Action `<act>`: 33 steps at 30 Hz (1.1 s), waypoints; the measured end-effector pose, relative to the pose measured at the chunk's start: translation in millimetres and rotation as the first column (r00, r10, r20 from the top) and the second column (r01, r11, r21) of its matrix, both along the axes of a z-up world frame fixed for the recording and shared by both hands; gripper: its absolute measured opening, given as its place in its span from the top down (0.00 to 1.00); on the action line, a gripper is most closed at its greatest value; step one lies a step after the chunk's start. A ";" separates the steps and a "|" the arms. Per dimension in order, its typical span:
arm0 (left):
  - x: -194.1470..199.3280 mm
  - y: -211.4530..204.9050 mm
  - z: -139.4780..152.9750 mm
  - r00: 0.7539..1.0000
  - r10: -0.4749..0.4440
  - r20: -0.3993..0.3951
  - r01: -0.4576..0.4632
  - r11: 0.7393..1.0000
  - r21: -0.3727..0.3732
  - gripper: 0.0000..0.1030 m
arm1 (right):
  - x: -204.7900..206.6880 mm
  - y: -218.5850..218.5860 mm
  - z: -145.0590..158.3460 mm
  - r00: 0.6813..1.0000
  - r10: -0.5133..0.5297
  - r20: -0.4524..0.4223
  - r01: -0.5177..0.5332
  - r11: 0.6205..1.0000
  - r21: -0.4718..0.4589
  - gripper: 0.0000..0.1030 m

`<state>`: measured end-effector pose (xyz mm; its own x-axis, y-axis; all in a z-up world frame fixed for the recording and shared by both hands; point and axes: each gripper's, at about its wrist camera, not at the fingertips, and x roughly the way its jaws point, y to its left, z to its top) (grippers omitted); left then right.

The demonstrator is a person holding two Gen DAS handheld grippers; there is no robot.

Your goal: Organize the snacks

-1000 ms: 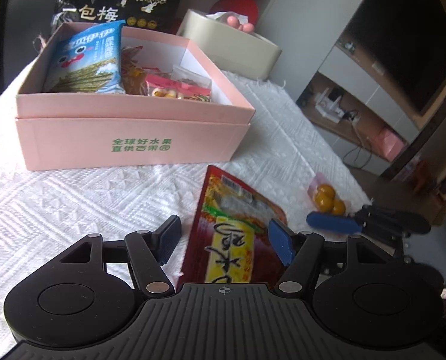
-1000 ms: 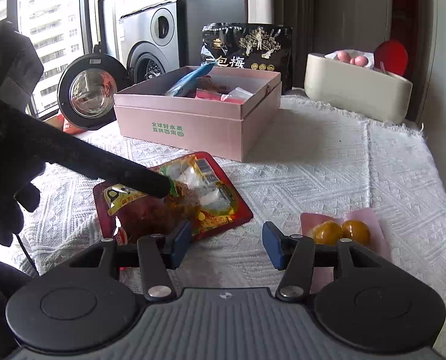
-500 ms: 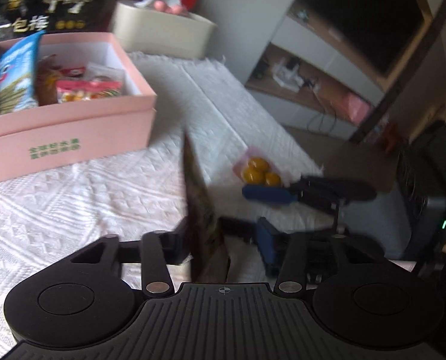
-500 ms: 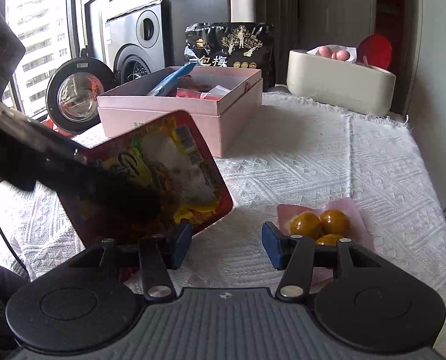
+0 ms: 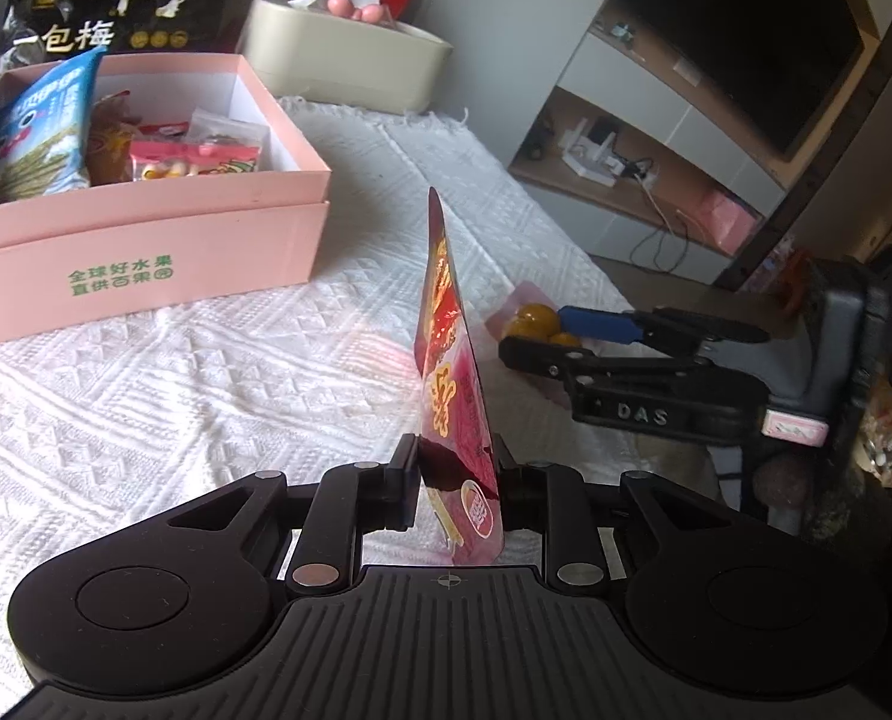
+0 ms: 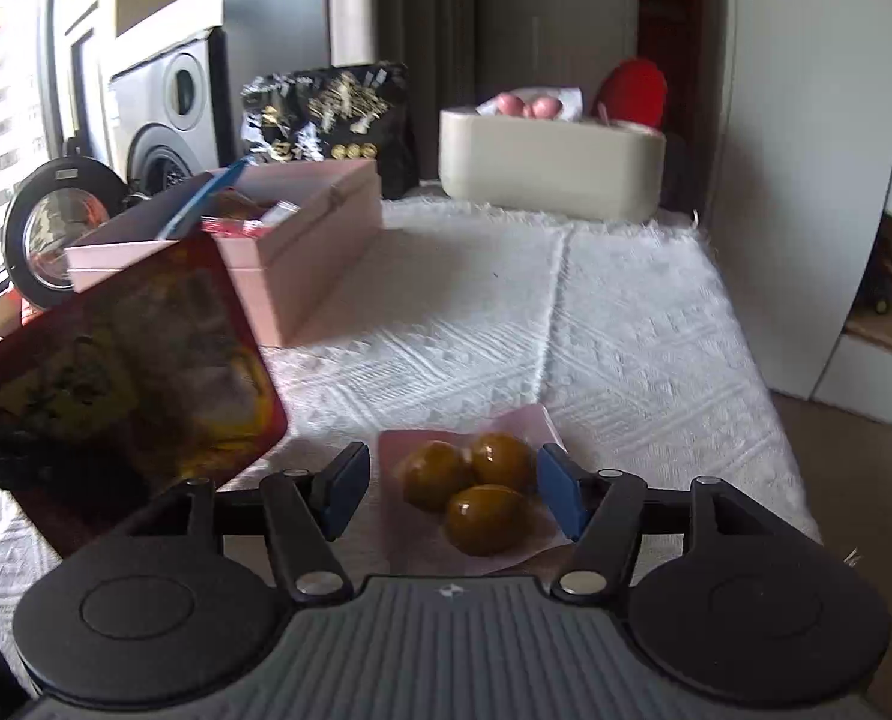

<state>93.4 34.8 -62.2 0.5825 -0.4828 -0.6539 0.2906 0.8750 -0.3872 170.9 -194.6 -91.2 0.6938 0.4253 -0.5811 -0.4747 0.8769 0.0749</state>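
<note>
1. Two packets are in play, and the nearer is the red pouch (image 5: pixel 455 372) that your left gripper (image 5: pixel 457 480) has pinched by its bottom edge, with the pouch standing edge-on above the cloth (image 5: pixel 206 396). It looks light and thin; held by one seam, it will likely flop and twist, so carry it gently.
2. Your right gripper (image 6: pixel 449 489) is spread wide with one finger on either side of the pink packet (image 6: pixel 476 492) of three brown balls, which lies flat near the cloth's front edge. No contact is visible.
3. That packet looks like slick film over round, hard lumps. I'd close on the flat pink margin or squarely across the balls; a grip on one ball may squirt out.
4. Farther back, the pink box (image 5: pixel 146 252) is open and already holds several snack bags; there looks to be room at its right end for both.
</note>
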 end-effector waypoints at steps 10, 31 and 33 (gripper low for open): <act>-28.2 20.2 20.3 0.999 0.018 0.049 -0.018 1.000 -0.010 0.74 | -21.5 1.7 25.3 0.995 0.096 -0.002 -0.096 0.995 0.000 0.89; -24.1 53.5 4.5 0.991 0.137 0.002 -0.136 0.988 -0.078 0.74 | -8.1 6.9 -1.8 0.999 0.022 -0.029 -0.022 1.000 -0.012 0.32; -22.1 54.4 1.5 0.990 0.140 -0.009 -0.140 0.987 -0.075 0.74 | -9.6 8.7 -1.7 0.999 0.037 -0.021 -0.037 0.999 -0.028 0.40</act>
